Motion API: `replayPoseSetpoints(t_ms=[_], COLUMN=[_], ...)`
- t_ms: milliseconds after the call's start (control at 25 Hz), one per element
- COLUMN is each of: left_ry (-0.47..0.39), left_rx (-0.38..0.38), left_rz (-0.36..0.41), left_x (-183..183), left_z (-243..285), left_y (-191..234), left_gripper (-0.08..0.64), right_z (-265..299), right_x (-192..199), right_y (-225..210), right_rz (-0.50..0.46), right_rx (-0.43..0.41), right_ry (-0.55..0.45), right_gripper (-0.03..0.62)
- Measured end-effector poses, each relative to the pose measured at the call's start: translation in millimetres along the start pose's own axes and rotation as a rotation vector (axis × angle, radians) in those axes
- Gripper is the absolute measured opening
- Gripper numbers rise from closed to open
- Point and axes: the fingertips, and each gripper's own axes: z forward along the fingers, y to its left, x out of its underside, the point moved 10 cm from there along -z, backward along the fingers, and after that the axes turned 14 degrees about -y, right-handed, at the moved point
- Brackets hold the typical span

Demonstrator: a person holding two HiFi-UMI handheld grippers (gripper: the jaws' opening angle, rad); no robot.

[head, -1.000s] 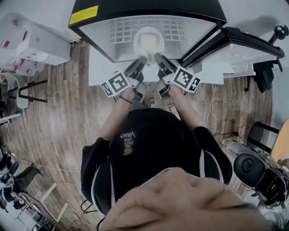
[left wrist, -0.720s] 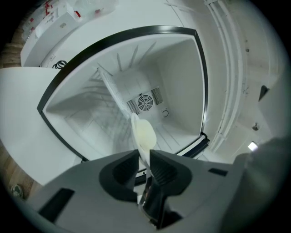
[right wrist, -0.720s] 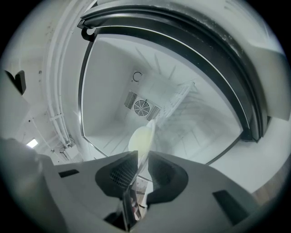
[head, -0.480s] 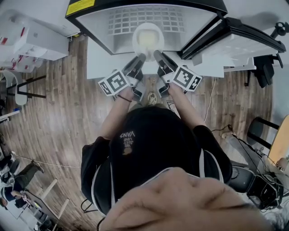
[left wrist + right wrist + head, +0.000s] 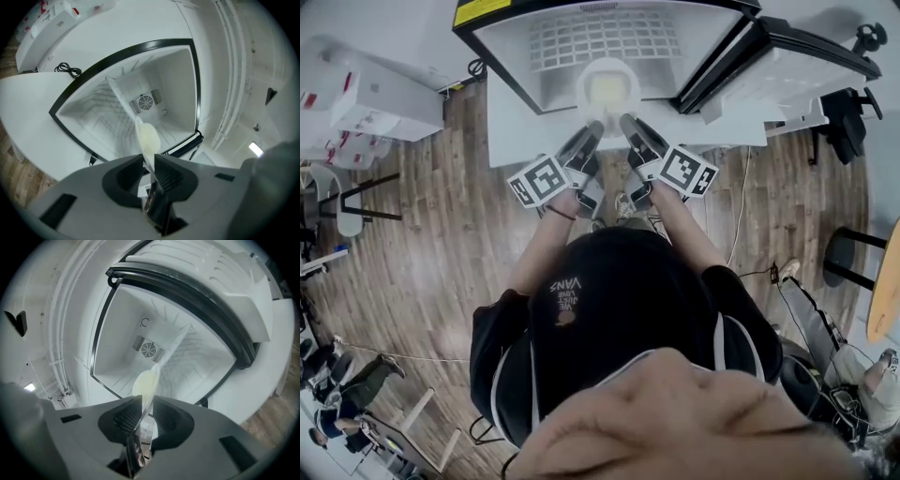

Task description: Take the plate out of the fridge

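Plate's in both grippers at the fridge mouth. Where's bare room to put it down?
Bare: white platform left of the left gripper; wire shelf behind the plate. Tight: beside the right gripper, where the open door stands close.

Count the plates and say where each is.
1: the plate, at the open fridge's mouth, gripped by the left gripper and the right gripper. No other shows.
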Motion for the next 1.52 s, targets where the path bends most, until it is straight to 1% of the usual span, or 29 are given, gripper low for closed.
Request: replayPoseSetpoints(t_ms=[600,960,1200,1520], left_ry=[0.056,0.067,0.063,0.037], left_rx=[0.057,0.073,0.073,0.068], left_rz=[0.005,-0.001,-0.006,-0.010], left_x=[10,18,24,36], left_z=[-55,-89,-91,-84], left_y=[-9,-13,-13,-21], left_gripper=[0.080,0.080,0.080,0.080], right_z=[-52,-80,-85,-89], right_x=[38,60,59,44], right_y=[27,41,39,34], right_rz=[-0.019,-0.027,-0.036,-0.046], right_rx=[0.022,0.029,0.028,0.014], right_ry=[-0.062,-0.077,-0.071,-0.048], right_gripper=[0.077,0.077,0.077,0.077])
